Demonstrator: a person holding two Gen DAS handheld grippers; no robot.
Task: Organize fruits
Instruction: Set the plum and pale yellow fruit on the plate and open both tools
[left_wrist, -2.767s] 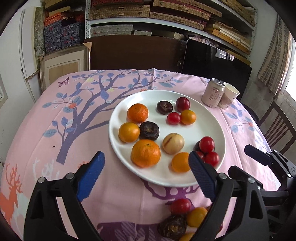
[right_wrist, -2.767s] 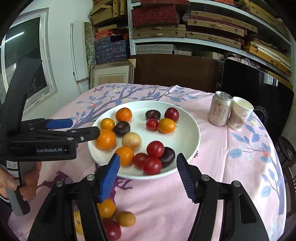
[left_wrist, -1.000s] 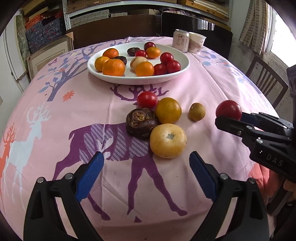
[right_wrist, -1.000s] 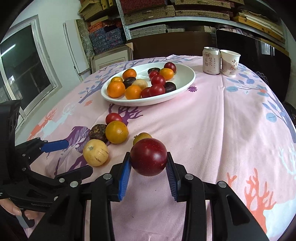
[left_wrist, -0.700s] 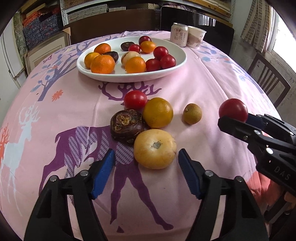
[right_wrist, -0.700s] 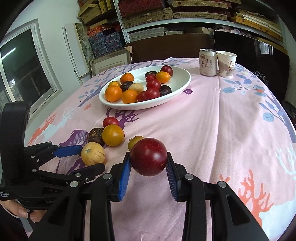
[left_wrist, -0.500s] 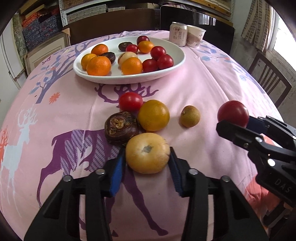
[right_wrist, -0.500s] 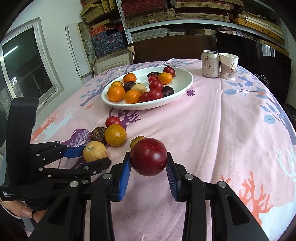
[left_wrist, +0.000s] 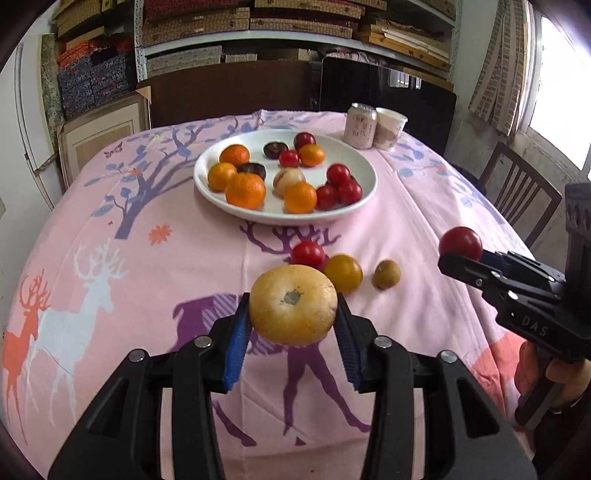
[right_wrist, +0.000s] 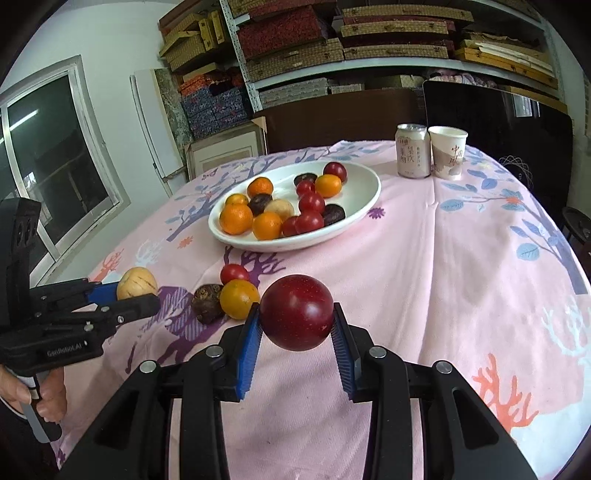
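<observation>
The left gripper (left_wrist: 293, 325) is closed on a pale yellow round fruit (left_wrist: 293, 304), pads pressing its two sides, and the fruit hangs clear of the pink tablecloth (left_wrist: 110, 229). The right gripper (right_wrist: 297, 334) is closed in the same way on a dark red plum (right_wrist: 296, 312), also held above the cloth. In the left wrist view the white plate (left_wrist: 364, 166) sits at 12 o'clock from the held yellow fruit, well apart from it, and already carries roughly a dozen pieces: oranges, small red fruits, dark purple fruits and one pale fruit. Four loose pieces remain on the cloth between the grippers and the plate: a red tomato-like fruit (left_wrist: 307, 254) and an orange-yellow fruit (left_wrist: 343, 273) touching each other, a small brown fruit (left_wrist: 386, 274) at 3 o'clock from that pair, and a dark wrinkled fruit (right_wrist: 207, 298), visible only in the right wrist view, just beside the orange-yellow one. A drink can (right_wrist: 413, 150) and a paper cup (right_wrist: 447, 152) stand at 2 o'clock beyond the plate and take no part in the job. By this layout the task appears well past halfway: most fruit is plated, two pieces are in hand awaiting placement, and four are left to collect. Open space shows on the plate's right side.
</observation>
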